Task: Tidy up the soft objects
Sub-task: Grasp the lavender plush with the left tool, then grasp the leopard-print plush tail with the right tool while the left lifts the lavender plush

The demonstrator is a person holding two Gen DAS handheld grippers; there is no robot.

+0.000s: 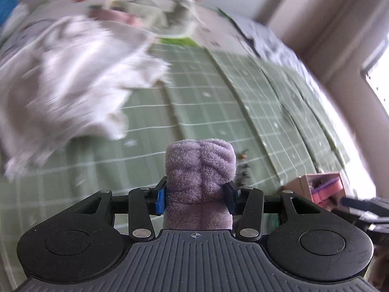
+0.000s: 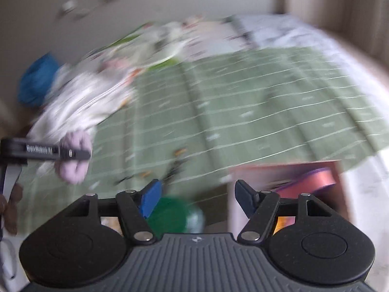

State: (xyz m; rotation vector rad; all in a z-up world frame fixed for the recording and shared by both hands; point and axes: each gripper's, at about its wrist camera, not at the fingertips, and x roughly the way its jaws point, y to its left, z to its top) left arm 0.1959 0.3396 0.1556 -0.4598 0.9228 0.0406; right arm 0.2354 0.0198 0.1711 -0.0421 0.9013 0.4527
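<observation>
Two grippers over green grid blanket [image 1: 218,102] on bed, both views motion-blurred. White fluffy heap [image 1: 73,77] on left of blanket, floral bedding [image 1: 150,7] behind, grey sheet [image 1: 272,39] at right edge. Cardboard box [image 1: 323,187] just off blanket's near right corner, pink and purple rolls already inside; seen closer in right view [image 2: 287,177], something green [image 2: 180,216] beside it, too blurred to name.

Left gripper [image 1: 197,197] clamped on purple towel roll [image 1: 200,175], roll upright between the pads, squeezed at mid-height, top standing clear above jaws. Same roll seen from right view [image 2: 73,160], held off blanket, well apart from box. Right gripper [image 2: 197,197] spread wide, holding nothing, hovering near box mouth.

Step in hand, judged: carrying roll to box. Doing it well:
- keep squeeze firm, plush compresses and can slip or unroll
- slow down, blur suggests fast swing
- line roll up with free gap beside pink roll before lowering
- release only once roll rests on box floor or neighbours
- right gripper free to steady box wall if it shifts

Risk: loose end unrolling on release.
</observation>
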